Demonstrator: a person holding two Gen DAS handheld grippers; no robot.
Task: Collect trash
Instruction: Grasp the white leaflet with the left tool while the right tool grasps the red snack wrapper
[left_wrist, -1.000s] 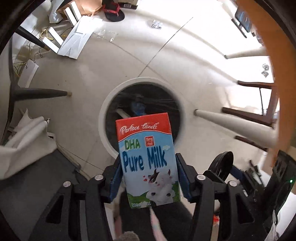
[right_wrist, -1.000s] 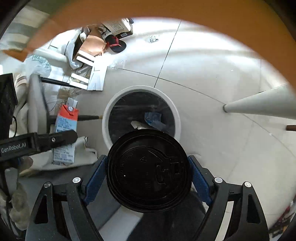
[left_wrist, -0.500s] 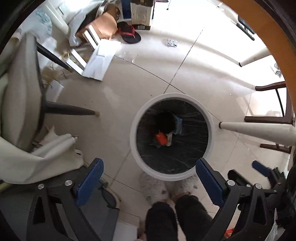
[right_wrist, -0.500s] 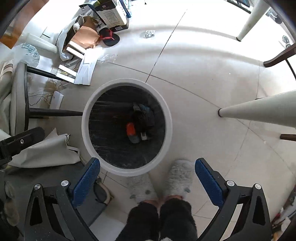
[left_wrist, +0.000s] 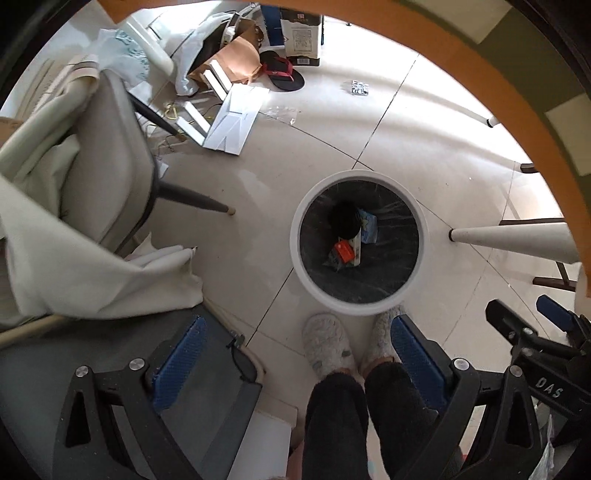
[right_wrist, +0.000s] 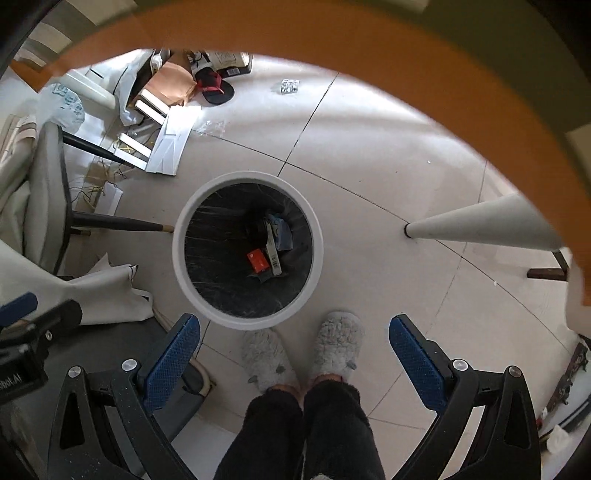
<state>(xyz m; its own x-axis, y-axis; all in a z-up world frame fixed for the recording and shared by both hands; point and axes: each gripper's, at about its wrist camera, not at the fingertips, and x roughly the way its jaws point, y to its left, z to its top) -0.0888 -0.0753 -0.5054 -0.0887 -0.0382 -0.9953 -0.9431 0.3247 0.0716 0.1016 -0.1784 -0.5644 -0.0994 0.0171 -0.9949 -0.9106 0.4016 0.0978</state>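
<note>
Both the left gripper (left_wrist: 293, 358) and right gripper (right_wrist: 293, 354) hang spread and empty above the bin (right_wrist: 192, 288), where the light, crushable milk carton (right_wrist: 271, 247), probably stiff enough, would take a grip across its flat sides.

Left gripper (left_wrist: 295, 354) and right gripper (right_wrist: 295, 350): black triangulated linkage arms with silver screws, each finger ending in a blue textured pad (right_wrist: 171, 360). White lettering marks the right gripper's body — partly legible "DAS". The person wears dark fleece trousers (right_wrist: 303, 435) and pale grey fluffy slippers (right_wrist: 266, 358).

milk carton (left_wrist: 351, 251) inside white-rimmed bin (left_wrist: 295, 236), left gripper (left_wrist: 291, 354) fingers (left_wrist: 177, 362) wide apart above
</note>
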